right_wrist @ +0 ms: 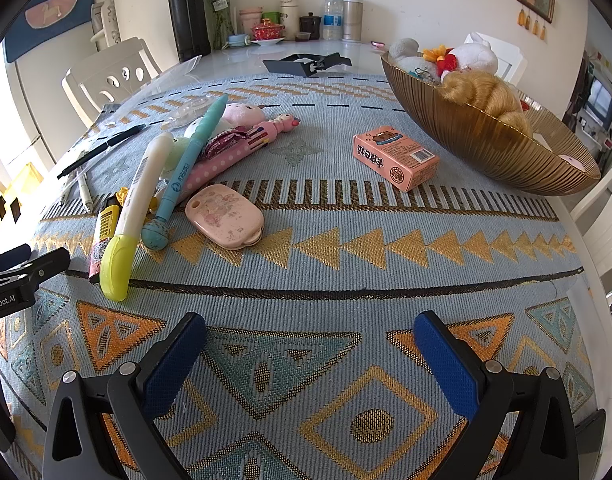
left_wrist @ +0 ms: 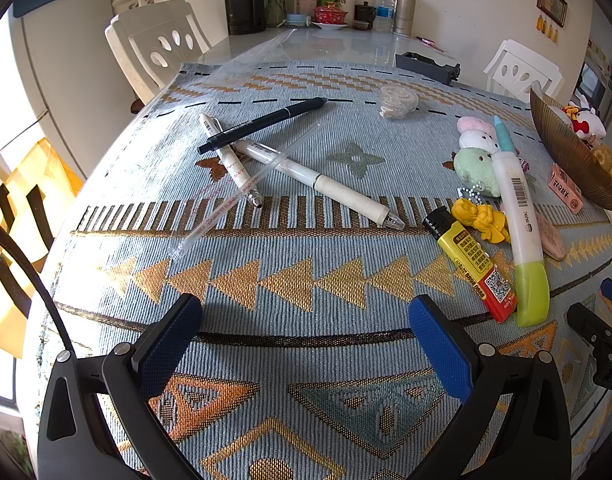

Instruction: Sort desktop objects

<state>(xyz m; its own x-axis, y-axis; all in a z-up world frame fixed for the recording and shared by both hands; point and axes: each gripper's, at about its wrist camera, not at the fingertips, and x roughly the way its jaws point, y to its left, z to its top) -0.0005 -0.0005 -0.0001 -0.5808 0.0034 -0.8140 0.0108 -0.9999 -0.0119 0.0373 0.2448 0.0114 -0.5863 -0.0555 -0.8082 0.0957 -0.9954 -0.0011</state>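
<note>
Pens: black pen (left_wrist: pixel 262 126) lies crossed over two white pens (left_wrist: pixel 318 182), with a clear tube (left_wrist: pixel 246 188) slanting across them, all on the left part of the patterned cloth (left_wrist: pixel 290 248).
Clutter pile: right of the pens. Yellow lighter (left_wrist: pixel 472 266) just beside a white marker with lime cap (left_wrist: pixel 520 220); yellow scrunchie (left_wrist: pixel 484 220) between them; plush keychain (left_wrist: pixel 476 152) behind.
Same pile, right view: teal pen (right_wrist: pixel 186 168) and pink multi-colour pen (right_wrist: pixel 234 156) lean over it; pink case (right_wrist: pixel 225 216) lies at its near edge.
Pink box (right_wrist: pixel 394 158): alone on the cloth, near the bowl, apart from the pile.
Gold bowl (right_wrist: pixel 486 136): right side of the bench, holding plush toys (right_wrist: pixel 474 56).
Tape dispenser (left_wrist: pixel 398 100): clear, far part of the cloth.
Left hand-held gripper (left_wrist: pixel 306 344): fingers spread wide, holding nothing, low over the near cloth in front of the pens.
Right hand-held gripper (right_wrist: pixel 310 360): fingers spread wide, holding nothing, over the near cloth, right of the pile.
Far bench: bottles, cups, dark tray (right_wrist: pixel 306 64).
</note>
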